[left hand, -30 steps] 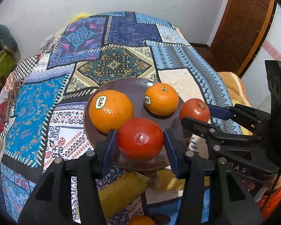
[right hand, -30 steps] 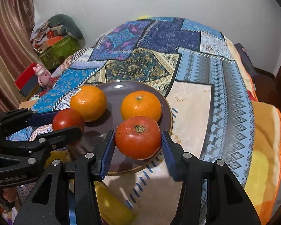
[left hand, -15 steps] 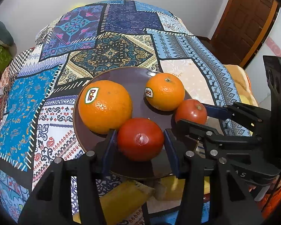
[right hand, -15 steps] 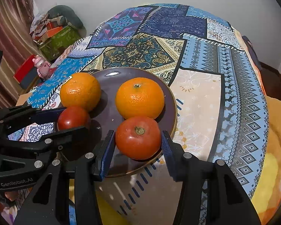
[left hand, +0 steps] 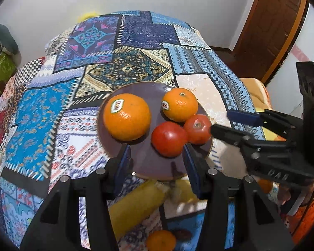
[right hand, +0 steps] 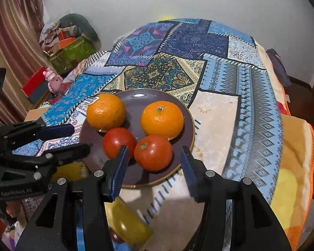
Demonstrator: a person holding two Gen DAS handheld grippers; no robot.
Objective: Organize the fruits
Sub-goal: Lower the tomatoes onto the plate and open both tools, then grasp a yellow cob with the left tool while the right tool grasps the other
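A dark brown plate [left hand: 148, 167] [right hand: 140, 96] on the patchwork cloth holds two oranges and two red tomatoes. In the left wrist view the large orange [left hand: 126, 117], small orange [left hand: 180, 104] and tomatoes [left hand: 169, 139] [left hand: 197, 128] lie on it. My left gripper [left hand: 157, 163] is open, its jaws apart just behind the nearer tomato. My right gripper [right hand: 153, 165] is open too, its jaws either side of a tomato [right hand: 152, 152] without touching; the other tomato [right hand: 118, 142] lies beside it. Both oranges [right hand: 105, 112] [right hand: 162, 119] sit behind.
A yellow fruit [left hand: 136, 205] [right hand: 127, 226] lies on the cloth below the plate's near edge. Another orange [left hand: 161, 240] lies lower still. Boxes and a pink toy [right hand: 52, 79] stand at the left off the table. A wooden door [left hand: 278, 21] is at the right.
Both grippers have opened and let go of their tomatoes, which now rest on the plate side by side. Both grippers have drawn back a little.
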